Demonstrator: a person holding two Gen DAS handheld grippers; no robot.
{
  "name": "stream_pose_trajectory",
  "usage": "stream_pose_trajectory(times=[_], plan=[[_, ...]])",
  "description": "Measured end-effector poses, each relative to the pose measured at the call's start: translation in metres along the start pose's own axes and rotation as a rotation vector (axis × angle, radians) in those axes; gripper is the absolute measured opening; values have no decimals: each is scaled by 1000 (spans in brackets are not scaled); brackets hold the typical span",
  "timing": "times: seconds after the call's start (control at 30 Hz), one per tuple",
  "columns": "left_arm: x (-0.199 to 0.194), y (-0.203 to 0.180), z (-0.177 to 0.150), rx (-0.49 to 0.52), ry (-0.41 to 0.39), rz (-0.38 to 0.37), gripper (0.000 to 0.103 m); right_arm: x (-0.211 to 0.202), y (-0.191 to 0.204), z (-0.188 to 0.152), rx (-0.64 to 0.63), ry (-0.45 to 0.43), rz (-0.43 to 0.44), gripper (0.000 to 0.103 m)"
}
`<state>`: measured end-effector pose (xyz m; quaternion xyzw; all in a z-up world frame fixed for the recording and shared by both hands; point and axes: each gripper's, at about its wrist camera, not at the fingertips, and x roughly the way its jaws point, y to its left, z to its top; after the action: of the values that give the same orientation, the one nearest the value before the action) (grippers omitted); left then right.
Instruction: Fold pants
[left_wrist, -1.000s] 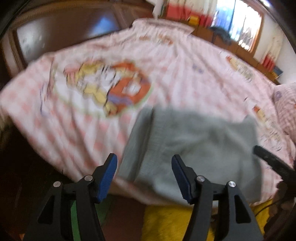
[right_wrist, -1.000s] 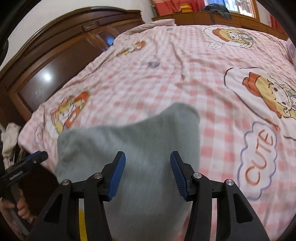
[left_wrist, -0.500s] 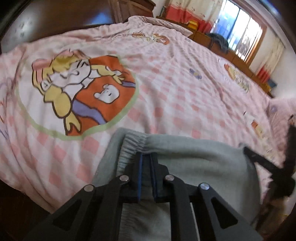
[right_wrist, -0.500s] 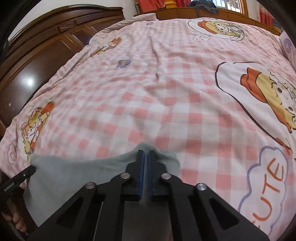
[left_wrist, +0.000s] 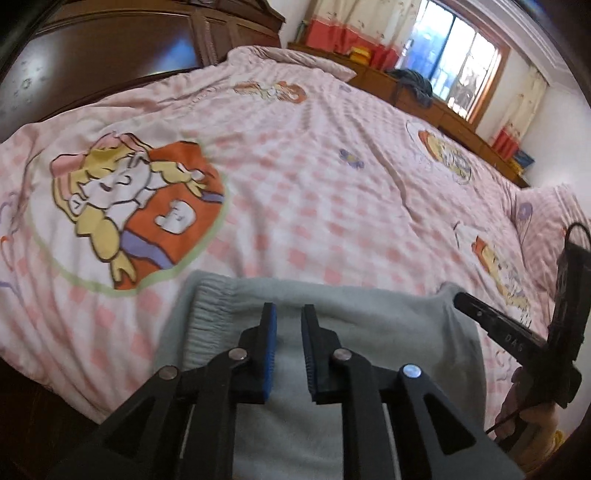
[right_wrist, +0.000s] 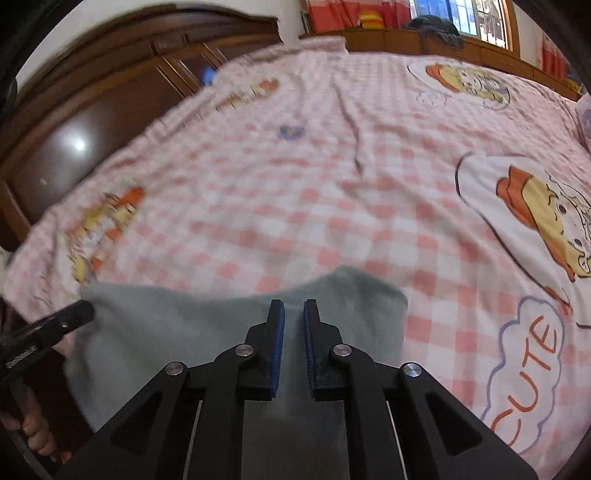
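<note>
Grey pants (left_wrist: 373, 317) lie folded at the near edge of the bed, with the elastic waistband (left_wrist: 207, 310) at their left. My left gripper (left_wrist: 289, 314) hovers over the pants near the waistband. Its jaws are opening, a narrow gap shows between the blue pads, and the cloth lies flat under them. My right gripper (right_wrist: 293, 308) sits over the pants (right_wrist: 166, 328) near their far right corner. Its jaws are also opening a little and pinch nothing. Each gripper's black finger shows at the edge of the other's view.
The bed cover (left_wrist: 303, 192) is pink checked with cartoon prints and stretches far ahead. A dark wooden wardrobe (left_wrist: 92, 55) stands at the left. A low cabinet and a window (left_wrist: 454, 81) lie beyond the bed, and a pillow (left_wrist: 546, 221) at the right.
Both grippers moved forward over the pants, went from wide open to fully shut, and now stand slightly parted. The pants lie flatter on the bed.
</note>
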<state>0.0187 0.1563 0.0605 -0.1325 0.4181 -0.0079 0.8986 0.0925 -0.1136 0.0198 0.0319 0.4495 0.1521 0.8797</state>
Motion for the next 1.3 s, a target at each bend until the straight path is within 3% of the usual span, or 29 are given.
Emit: stream_pose_trajectory(times=[0.1, 0.2, 0.4, 0.5, 0.77, 0.97, 1.27, 1.3], plan=[[15, 8, -10, -3, 41, 62, 14, 12, -13, -4, 34, 5, 24, 11], [16, 29, -16, -37, 43, 70, 13, 12, -18, -2, 58, 8, 41, 11], [-6, 42, -21, -110, 46, 13, 15, 0, -18, -2, 88, 21, 30, 13], [-23, 36, -27, -91, 32, 1, 29, -20, -13, -7, 85, 6, 43, 17], [-36, 15, -43, -30, 50, -67, 30, -60, 3, -35, 26, 18, 94, 24], [-15, 19, -64, 0, 117, 16, 29, -51, -2, -71, 1, 92, 66, 24], [-27, 30, -80, 13, 136, 37, 23, -79, -25, -80, 85, 57, 112, 25], [-31, 29, -80, 10, 132, 32, 24, -84, -27, -81, 95, 44, 111, 31]])
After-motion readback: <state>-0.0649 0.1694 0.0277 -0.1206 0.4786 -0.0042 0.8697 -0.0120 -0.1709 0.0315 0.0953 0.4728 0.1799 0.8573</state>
